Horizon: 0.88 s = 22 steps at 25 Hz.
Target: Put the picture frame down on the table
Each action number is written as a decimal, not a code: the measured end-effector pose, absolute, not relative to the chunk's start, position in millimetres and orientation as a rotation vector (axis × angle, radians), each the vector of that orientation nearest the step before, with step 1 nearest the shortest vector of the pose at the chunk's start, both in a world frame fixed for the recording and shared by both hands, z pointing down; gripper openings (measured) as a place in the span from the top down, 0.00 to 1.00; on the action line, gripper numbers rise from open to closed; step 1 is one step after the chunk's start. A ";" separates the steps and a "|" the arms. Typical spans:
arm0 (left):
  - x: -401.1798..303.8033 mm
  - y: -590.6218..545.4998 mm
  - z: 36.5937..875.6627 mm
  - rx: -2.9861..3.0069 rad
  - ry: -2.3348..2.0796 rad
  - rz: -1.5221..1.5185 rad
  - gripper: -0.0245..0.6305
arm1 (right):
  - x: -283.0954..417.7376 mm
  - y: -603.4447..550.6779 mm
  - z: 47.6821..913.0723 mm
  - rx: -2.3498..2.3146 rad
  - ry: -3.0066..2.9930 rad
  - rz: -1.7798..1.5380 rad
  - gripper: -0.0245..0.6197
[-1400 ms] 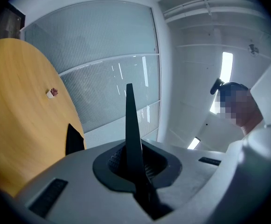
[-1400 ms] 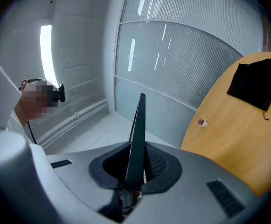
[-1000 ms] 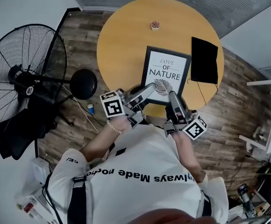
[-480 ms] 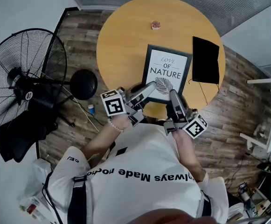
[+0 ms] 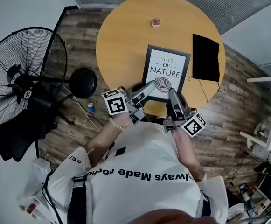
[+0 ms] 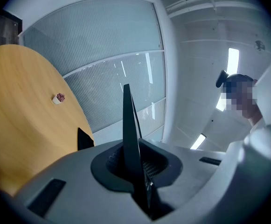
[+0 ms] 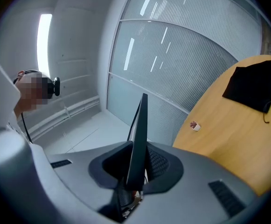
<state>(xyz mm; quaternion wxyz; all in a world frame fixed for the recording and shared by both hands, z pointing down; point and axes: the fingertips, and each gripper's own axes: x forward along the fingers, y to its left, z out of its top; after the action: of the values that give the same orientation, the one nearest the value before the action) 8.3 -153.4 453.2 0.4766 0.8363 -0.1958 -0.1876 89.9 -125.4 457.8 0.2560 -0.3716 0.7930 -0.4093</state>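
Basically clamping left gripper [image 5: 147,88] and right gripper [image 5: 171,94] tight, side by side, on the near short edge of the picture frame [image 5: 165,73], holding it over the tabletop [image 5: 126,36], long axis running straight away from them

left gripper [image 5: 152,85]: jaws nearly together, clamped on the thin near edge of the picture frame [image 5: 166,72]; points forward, about level | right gripper [image 5: 171,93]: jaws nearly together, clamped on the same edge; about level | forearms: both bent, reaching forward from the torso, grippers near each other, marker cubes facing up
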 end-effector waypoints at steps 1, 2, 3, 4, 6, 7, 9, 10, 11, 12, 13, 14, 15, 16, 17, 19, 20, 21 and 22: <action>8.1 -153.1 455.4 2.047 -0.482 -0.450 0.90 | 89.4 -124.8 460.0 -1.017 2.155 -1.112 0.85; 7.9 -152.8 457.4 2.050 -0.486 -0.441 0.90 | 88.9 -124.4 462.1 -1.024 2.158 -1.114 0.85; 7.6 -152.7 459.4 2.052 -0.489 -0.433 0.90 | 88.4 -124.2 463.9 -1.032 2.161 -1.116 0.85; 7.4 -152.4 461.4 2.051 -0.492 -0.428 0.90 | 88.0 -123.9 465.6 -1.039 2.165 -1.117 0.85; 7.0 -150.8 465.8 2.049 -0.498 -0.421 0.90 | 87.5 -122.5 469.0 -1.055 2.172 -1.116 0.85; 6.8 -149.2 468.3 2.049 -0.503 -0.417 0.90 | 87.1 -121.0 470.8 -1.063 2.175 -1.116 0.85; 5.5 -146.1 473.3 2.051 -0.512 -0.406 0.90 | 85.6 -117.6 474.9 -1.082 2.182 -1.117 0.85; 4.6 -145.3 475.6 2.054 -0.517 -0.400 0.90 | 84.4 -116.6 477.1 -1.091 2.188 -1.117 0.84; 3.8 -145.2 478.0 2.056 -0.521 -0.393 0.90 | 83.4 -116.2 479.4 -1.101 2.194 -1.116 0.84; 3.1 -145.6 480.7 2.057 -0.525 -0.386 0.90 | 82.7 -116.3 482.0 -1.113 2.201 -1.116 0.84; 3.0 -146.2 483.4 2.057 -0.530 -0.379 0.90 | 82.5 -116.7 484.7 -1.124 2.207 -1.117 0.84; 3.5 -146.9 486.1 2.057 -0.534 -0.372 0.89 | 82.7 -117.2 487.5 -1.134 2.210 -1.118 0.83; 4.4 -147.1 488.7 2.056 -0.537 -0.366 0.89 | 83.2 -117.4 490.1 -1.143 2.212 -1.120 0.83; 5.2 -146.8 491.3 2.055 -0.540 -0.358 0.89 | 83.5 -117.0 492.5 -1.152 2.213 -1.123 0.83; 5.4 -146.0 493.9 2.056 -0.545 -0.350 0.88 | 83.3 -116.1 494.6 -1.160 2.214 -1.125 0.83; 4.5 -144.9 499.0 2.057 -0.556 -0.334 0.88 | 82.1 -115.0 498.7 -1.176 2.217 -1.133 0.83; 4.1 -144.8 501.9 2.057 -0.562 -0.327 0.87 | 81.6 -114.7 501.4 -1.184 2.218 -1.140 0.83; 4.0 -144.8 505.2 2.055 -0.567 -0.321 0.87 | 81.4 -114.4 504.4 -1.193 2.216 -1.148 0.82; 4.2 -144.7 508.5 2.055 -0.572 -0.314 0.87 | 81.5 -114.2 507.9 -1.202 2.214 -1.156 0.82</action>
<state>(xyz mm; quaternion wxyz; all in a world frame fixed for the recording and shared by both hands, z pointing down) 4.2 -144.7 508.5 0.4732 0.8396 -0.2338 -0.1284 81.5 -114.2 507.9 0.1838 -0.4263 0.7852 -0.4099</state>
